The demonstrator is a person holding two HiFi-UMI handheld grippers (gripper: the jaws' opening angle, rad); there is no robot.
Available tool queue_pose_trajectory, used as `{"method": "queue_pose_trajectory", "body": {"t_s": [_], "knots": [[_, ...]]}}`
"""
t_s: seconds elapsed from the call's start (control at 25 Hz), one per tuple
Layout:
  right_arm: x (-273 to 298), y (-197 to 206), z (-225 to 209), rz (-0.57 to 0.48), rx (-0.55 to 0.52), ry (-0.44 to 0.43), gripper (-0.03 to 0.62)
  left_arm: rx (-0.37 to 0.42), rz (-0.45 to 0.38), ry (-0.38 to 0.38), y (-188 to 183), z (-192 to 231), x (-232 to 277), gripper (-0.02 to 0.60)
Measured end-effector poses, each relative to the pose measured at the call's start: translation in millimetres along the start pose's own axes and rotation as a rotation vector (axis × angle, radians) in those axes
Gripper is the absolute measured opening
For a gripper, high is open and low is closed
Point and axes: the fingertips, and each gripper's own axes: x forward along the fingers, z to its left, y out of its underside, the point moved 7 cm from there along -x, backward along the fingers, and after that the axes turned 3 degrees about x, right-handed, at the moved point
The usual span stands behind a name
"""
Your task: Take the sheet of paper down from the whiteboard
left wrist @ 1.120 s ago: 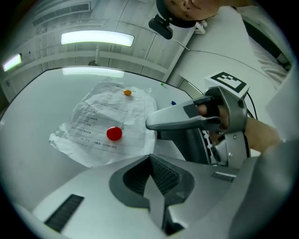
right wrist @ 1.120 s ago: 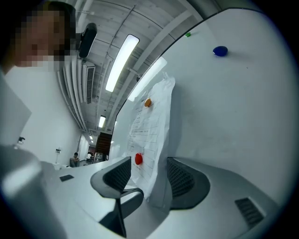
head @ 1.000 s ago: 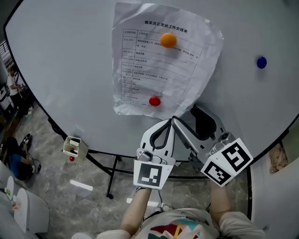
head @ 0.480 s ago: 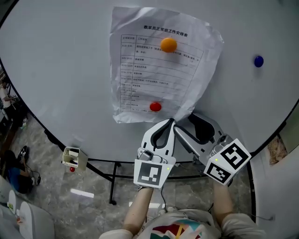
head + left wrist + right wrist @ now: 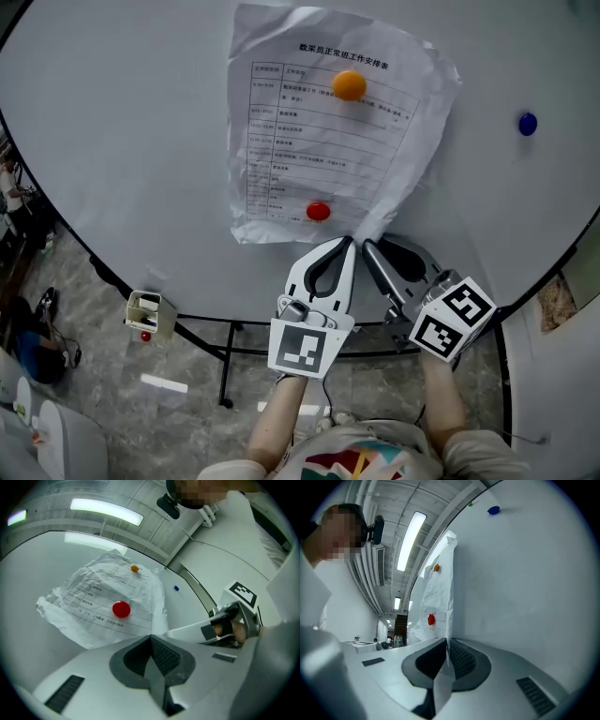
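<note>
Barely begun, the job is standing at its first grip: the right claw (image 5: 367, 246) has just been closing and is now pinching the lower right corner of the sheet of paper (image 5: 319, 131), whose edge is running straight in between its jaws. The left claw (image 5: 348, 242) is sitting pressed together and empty just beside it, its tip under the sheet's bottom edge. The sheet is not yet coming off the whiteboard (image 5: 122, 141). A red magnet (image 5: 318, 210) just above the left claw and an orange magnet (image 5: 349, 84) well beyond it are both pinning it. The paper is looking crumpled and white, carrying a printed table, its gripped corner lifting off the board.
</note>
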Motion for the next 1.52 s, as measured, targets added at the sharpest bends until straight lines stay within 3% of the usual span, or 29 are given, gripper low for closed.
{"method": "queue_pose_trajectory", "body": {"t_s": [0.08, 0.28, 0.36, 0.44, 0.52, 0.72, 0.96, 1.0, 1.2, 1.52], "knots": [[1, 0, -1, 0.001, -0.017, 0.02, 0.016, -0.004, 0.0, -0.034, -6, 2, -6, 0.043], [0, 0, -1, 0.002, -0.039, 0.032, 0.014, -0.06, 0.029, -0.126, -33, 17, -20, 0.052], [0, 0, -1, 0.004, -0.038, 0.032, 0.014, -0.041, 0.007, -0.135, -47, 20, -21, 0.164], [0, 0, -2, 0.004, -0.034, 0.031, 0.014, 0.041, 0.012, -0.164, -58, 23, -19, 0.2], [0, 0, -2, 0.001, -0.027, 0.028, 0.014, 0.123, 0.08, -0.186, -59, 25, -13, 0.201], [-1, 0, -2, 0.016, -0.033, 0.029, 0.014, 0.126, 0.223, -0.198, -48, 29, -2, 0.198], [-2, 0, -2, 0.014, -0.014, 0.026, 0.014, 0.23, 0.257, -0.204, -56, 23, 6, 0.195], [-2, -1, -2, 0.013, -0.018, 0.022, 0.014, 0.242, 0.265, -0.205, -58, 24, 7, 0.167], [0, -1, -3, 0.013, -0.024, 0.009, 0.014, 0.264, 0.291, -0.19, -60, 27, 6, 0.163], [0, 0, -2, 0.027, -0.022, 0.01, 0.014, 0.274, 0.256, -0.385, -90, 98, -29, 0.163]]}}
